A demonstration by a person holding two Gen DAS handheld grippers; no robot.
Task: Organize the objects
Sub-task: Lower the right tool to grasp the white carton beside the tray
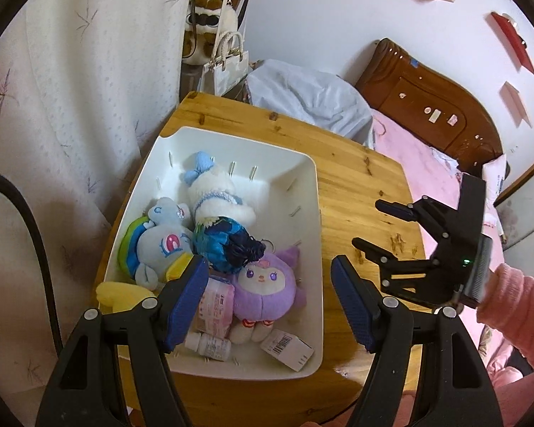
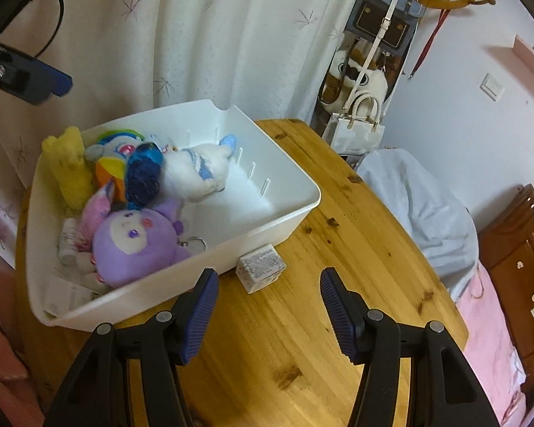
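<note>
**A:** How do the fingers stand?

**B:** Both pairs are spread wide and hold nothing. The left gripper (image 1: 268, 299) hangs over the near end of the white plastic bin (image 1: 313, 249), its left blue pad above the toys, its right pad above bare wood. The right gripper (image 2: 268, 315) sits over the round wooden counter (image 2: 338, 267), touching nothing.

**A:** Where are the things to be sorted?

**B:** Nearly all lie in the bin: a purple plush doll with a pale face (image 1: 267, 286), a white plush with a blue bow (image 1: 213, 192), a light-blue plush with a rainbow mane (image 1: 156, 245), a dark blue yarn-like ball (image 1: 228, 245), a yellow plush (image 1: 121, 293) at the near-left corner, a pink printed packet (image 1: 215, 306) and a small white bottle (image 1: 210, 345).

**A:** Does one view add anything?

**B:** Yes. The right wrist view shows a small grey-white printed box (image 2: 260, 267) on the counter, just beside the bin's outer wall and near the left finger there. The left wrist view does not show that box, but it shows the right gripper from outside, parted, above the counter's far-right part.

**A:** Room to move?

**B:** The bin's far half is bare. The counter right of the bin is open wood up to its curved edge, beyond which lies a pink bed (image 1: 420, 163). A white curtain (image 2: 231, 35) hangs close behind the bin.
</note>
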